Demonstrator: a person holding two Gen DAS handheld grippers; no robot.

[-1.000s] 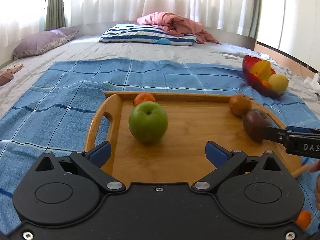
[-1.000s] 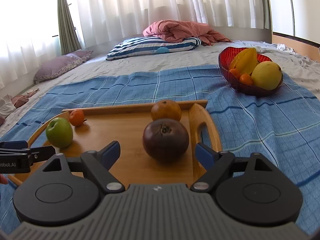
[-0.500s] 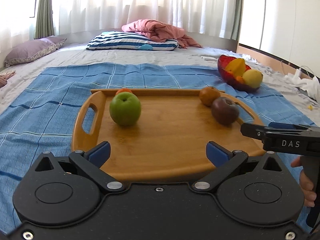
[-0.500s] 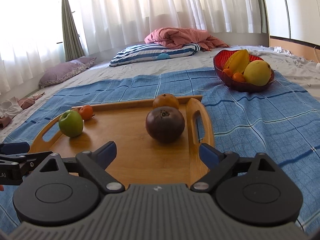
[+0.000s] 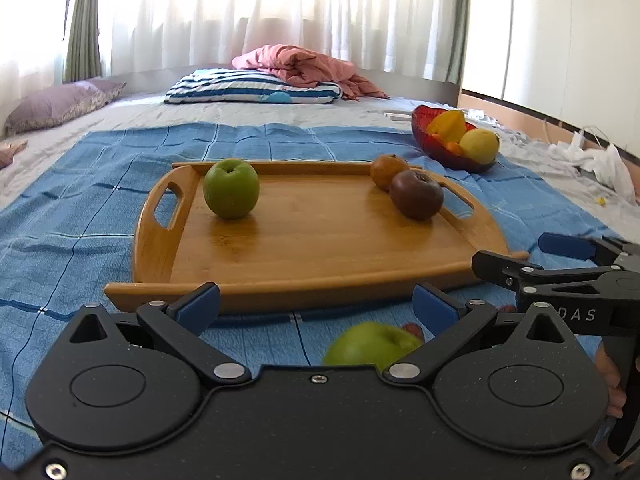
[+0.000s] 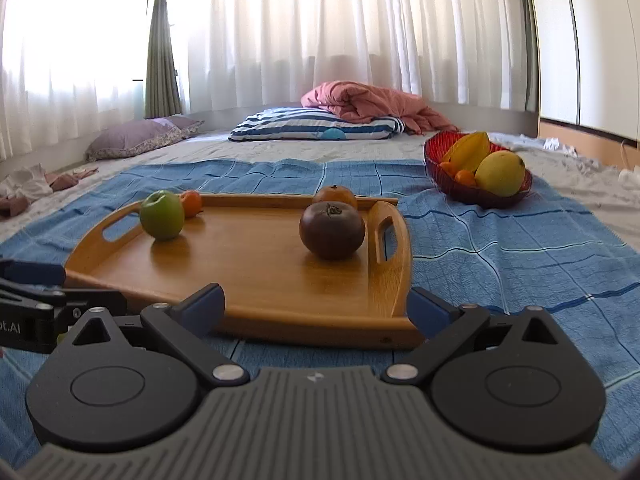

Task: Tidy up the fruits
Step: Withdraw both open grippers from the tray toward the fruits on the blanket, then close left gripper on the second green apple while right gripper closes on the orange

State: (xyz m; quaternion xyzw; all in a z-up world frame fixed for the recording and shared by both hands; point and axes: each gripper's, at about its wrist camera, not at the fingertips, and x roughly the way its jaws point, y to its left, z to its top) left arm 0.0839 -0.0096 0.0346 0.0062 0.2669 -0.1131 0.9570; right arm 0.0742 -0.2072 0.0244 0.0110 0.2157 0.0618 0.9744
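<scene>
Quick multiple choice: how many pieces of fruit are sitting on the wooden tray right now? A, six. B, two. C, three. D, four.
D: the right wrist view shows four on the wooden tray: a green apple, a small orange fruit behind it, a dark brown fruit and an orange-brown fruit by the right handle.

Ahead of me a bed [image 6: 280, 152] with a pale sheet fills the room, a blue checked cloth [image 6: 500, 248] spread over it. Far off lie 2 pillows, 1 striped [image 6: 312, 128] and 1 purple [image 6: 140, 138], plus a pink blanket [image 6: 368, 104]. Sheer white curtains [image 6: 320, 32] glow with daylight.
</scene>
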